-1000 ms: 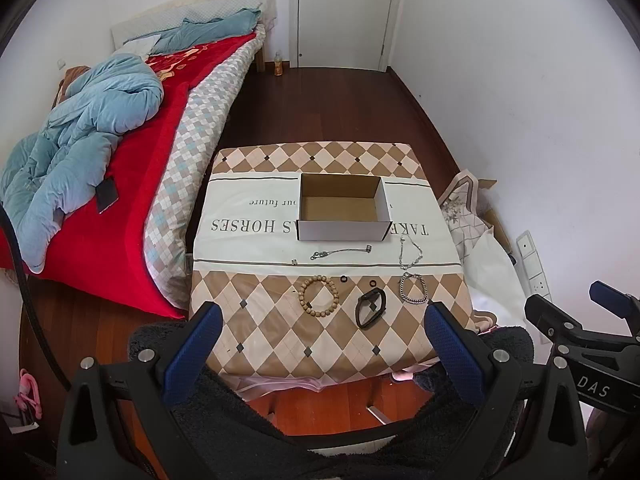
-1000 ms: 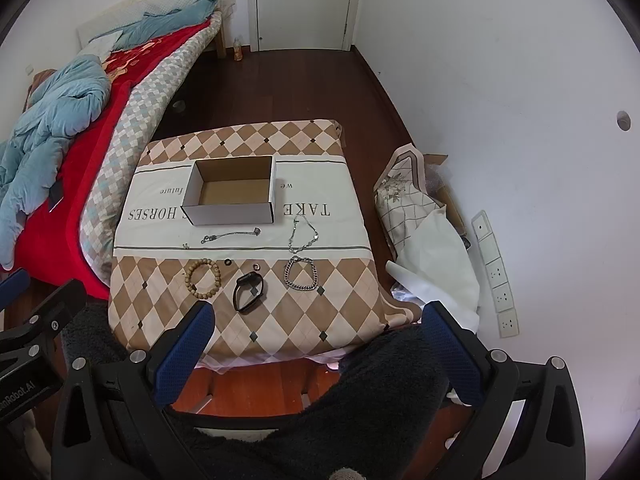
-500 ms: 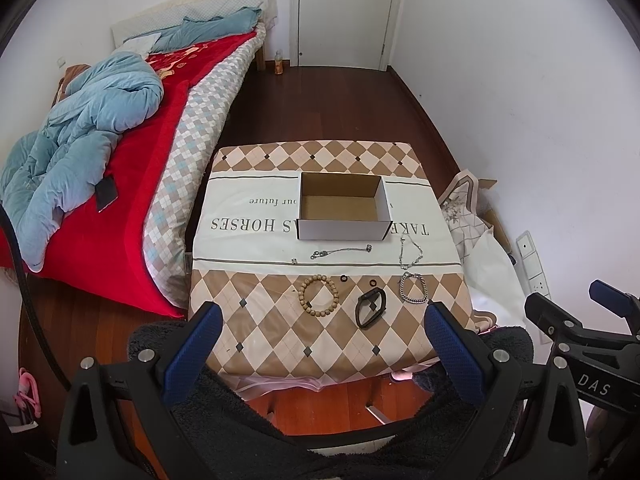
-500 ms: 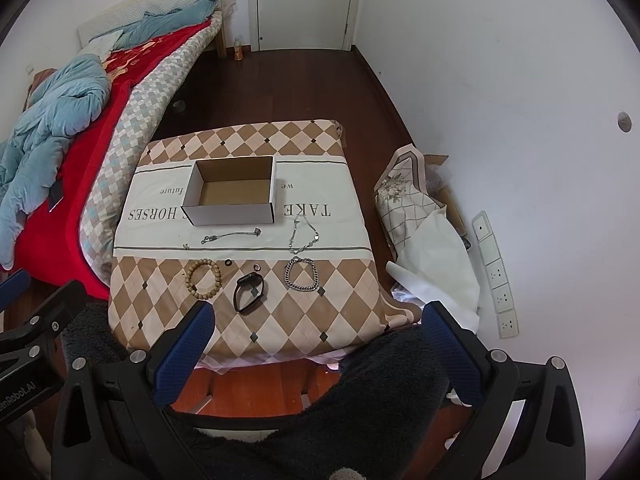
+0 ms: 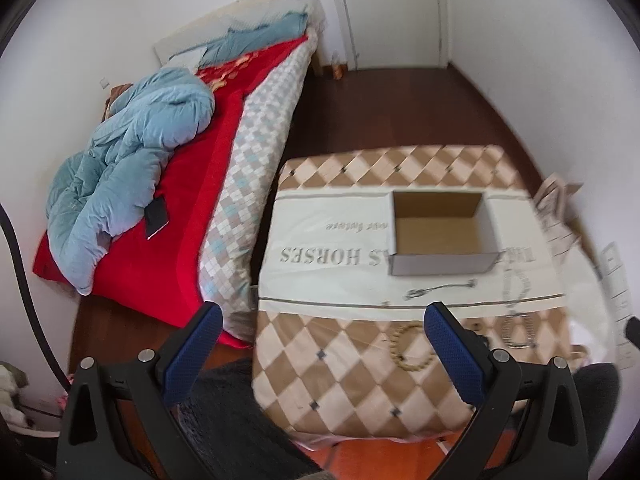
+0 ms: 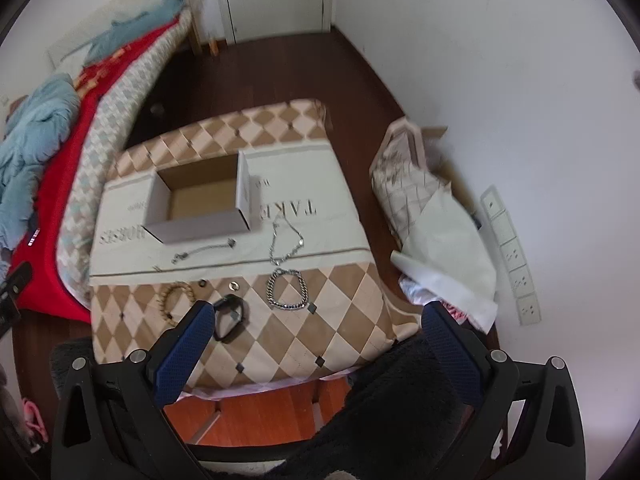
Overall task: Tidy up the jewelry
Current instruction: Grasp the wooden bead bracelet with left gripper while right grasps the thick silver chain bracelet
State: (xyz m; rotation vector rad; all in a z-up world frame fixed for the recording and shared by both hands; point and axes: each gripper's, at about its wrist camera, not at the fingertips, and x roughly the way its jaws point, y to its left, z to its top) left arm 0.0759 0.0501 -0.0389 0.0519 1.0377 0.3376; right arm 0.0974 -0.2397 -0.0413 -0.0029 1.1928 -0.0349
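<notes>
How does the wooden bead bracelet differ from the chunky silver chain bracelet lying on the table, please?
The bead bracelet is tan, made of round beads; the silver chain bracelet is metallic, made of flat links. The bead bracelet lies towards the table's left side, partly hidden behind the right tongs in the right wrist view; the chain bracelet lies further right, fully visible. Both rest as closed loops on the checked cloth, outside the cardboard box.

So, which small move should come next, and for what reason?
Probably lower the right claw toward the chunky silver chain bracelet. Both claws are open and hold nothing, the cardboard box is empty, and all jewelry lies on the table.
</notes>
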